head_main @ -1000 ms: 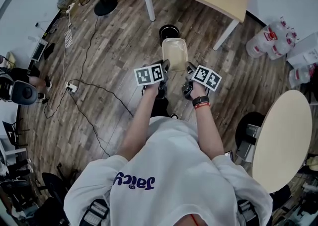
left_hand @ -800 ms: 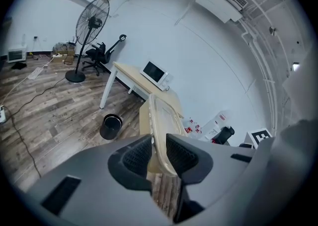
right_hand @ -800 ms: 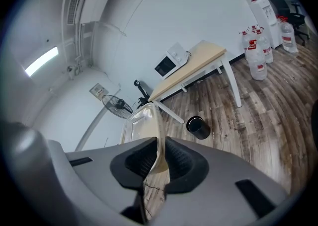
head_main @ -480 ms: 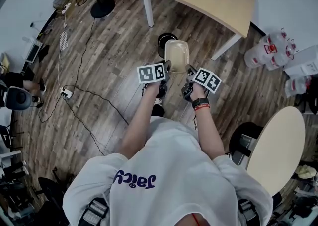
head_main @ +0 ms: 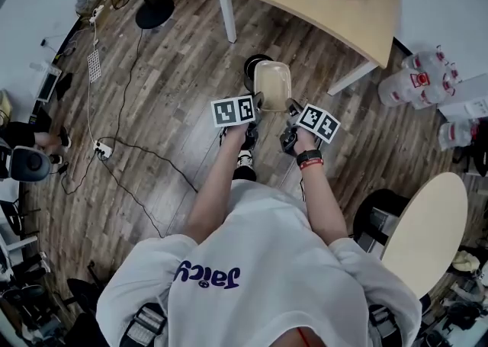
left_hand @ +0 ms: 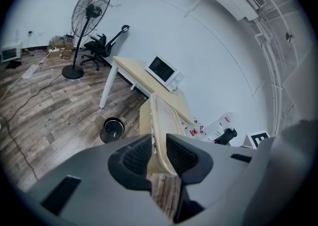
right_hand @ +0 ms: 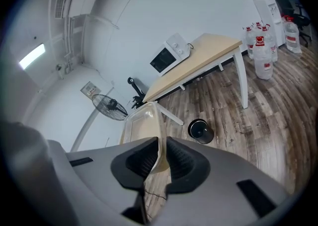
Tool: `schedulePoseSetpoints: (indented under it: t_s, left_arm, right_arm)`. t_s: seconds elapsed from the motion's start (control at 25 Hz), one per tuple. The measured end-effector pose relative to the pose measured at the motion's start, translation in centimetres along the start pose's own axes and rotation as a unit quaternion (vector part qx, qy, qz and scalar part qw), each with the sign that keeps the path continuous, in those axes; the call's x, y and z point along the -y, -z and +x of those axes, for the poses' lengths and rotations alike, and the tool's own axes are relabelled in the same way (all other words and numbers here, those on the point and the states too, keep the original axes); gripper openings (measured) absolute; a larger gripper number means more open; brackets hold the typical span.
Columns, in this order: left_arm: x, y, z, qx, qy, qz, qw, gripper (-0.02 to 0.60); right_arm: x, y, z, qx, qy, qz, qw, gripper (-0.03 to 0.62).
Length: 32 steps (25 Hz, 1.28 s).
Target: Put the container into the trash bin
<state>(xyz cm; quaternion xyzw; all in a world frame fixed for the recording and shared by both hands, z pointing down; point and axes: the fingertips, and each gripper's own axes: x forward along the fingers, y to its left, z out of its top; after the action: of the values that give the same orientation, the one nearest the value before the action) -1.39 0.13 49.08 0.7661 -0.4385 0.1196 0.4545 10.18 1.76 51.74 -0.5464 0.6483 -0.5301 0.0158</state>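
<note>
Gripping the translucent container (head_main: 272,85), we hold it in the air with the left gripper (head_main: 258,101) pinched on its 9 o'clock rim and the right gripper (head_main: 290,105) on its 3 o'clock rim; the black trash bin (head_main: 250,67) stands on the floor (head_main: 175,71) at the container's 11 o'clock.
</note>
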Motion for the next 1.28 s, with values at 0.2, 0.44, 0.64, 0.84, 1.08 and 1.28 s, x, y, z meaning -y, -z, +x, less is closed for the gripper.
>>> schedulePoseSetpoints:
  t_s: [0.2,0.44,0.64,0.84,1.08,1.28]
  left_arm:
    - [-1.6,-0.8,0.9,-0.012,0.002,-0.004,0.9999,0.109]
    - [-2.5,-2.6,1.6,-0.016,0.003,0.000,0.9999,0.109]
    - [-3.6,-1.9,2.5,-0.025,0.005,-0.014,0.9996,0.109]
    - [-4.0,-2.0,3.4,-0.033,0.008,-0.021,0.9992,0.109]
    - [-4.8,-2.4,5.5,-0.039,0.004,-0.030,0.9988,0.109]
    - [-5.8,-3.7,7.5,-0.038,-0.004,-0.043,0.9984,0.109]
  right_arm:
    - [-0.2,0.0,1.8,-0.006,0.015,-0.001,1.000,0.051]
    - [-1.0,-1.0,3.7,0.007,0.032,-0.001,0.999,0.051]
    - [-0.6,-1.2,4.6,0.006,0.067,-0.031,0.997,0.052]
    - [-0.1,-1.1,4.9,0.005,0.071,-0.021,0.997,0.052]
    - [0.9,-2.1,6.9,-0.010,0.066,-0.019,0.998,0.051]
    - [1.4,-3.4,9.3,-0.024,0.059,-0.018,0.998,0.051]
